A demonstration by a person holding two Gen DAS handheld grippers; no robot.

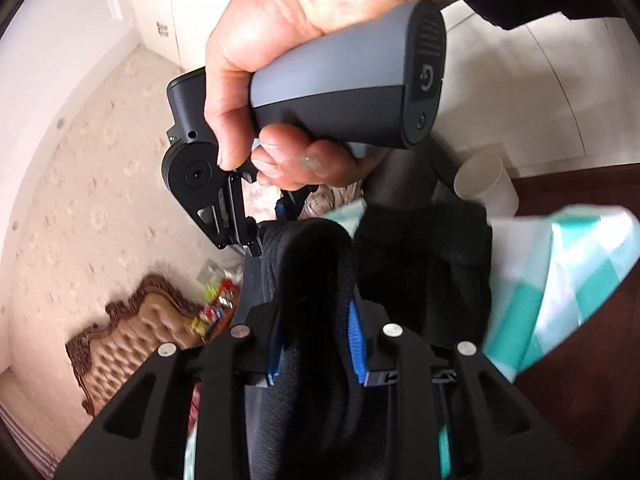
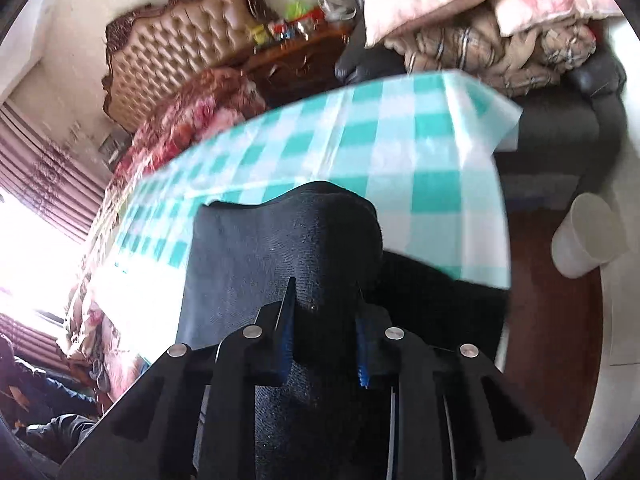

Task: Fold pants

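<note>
The black pants (image 1: 420,252) hang over a table with a green-and-white checked cloth (image 2: 360,128). My left gripper (image 1: 316,344) is shut on a thick fold of the pants, with blue pads (image 1: 356,344) pressing the cloth on both sides. The right gripper's body and handle (image 1: 344,92) show above it in the left wrist view, held by a hand, its fingers hidden behind the fabric. In the right wrist view my right gripper (image 2: 324,340) is shut on a raised fold of the pants (image 2: 280,248), lifted above the table.
A white paper cup (image 2: 588,236) stands on the dark wood floor right of the table; it also shows in the left wrist view (image 1: 486,182). A bed with a tufted headboard (image 2: 176,48) lies behind. A dark armchair (image 2: 560,120) holds pillows and blankets.
</note>
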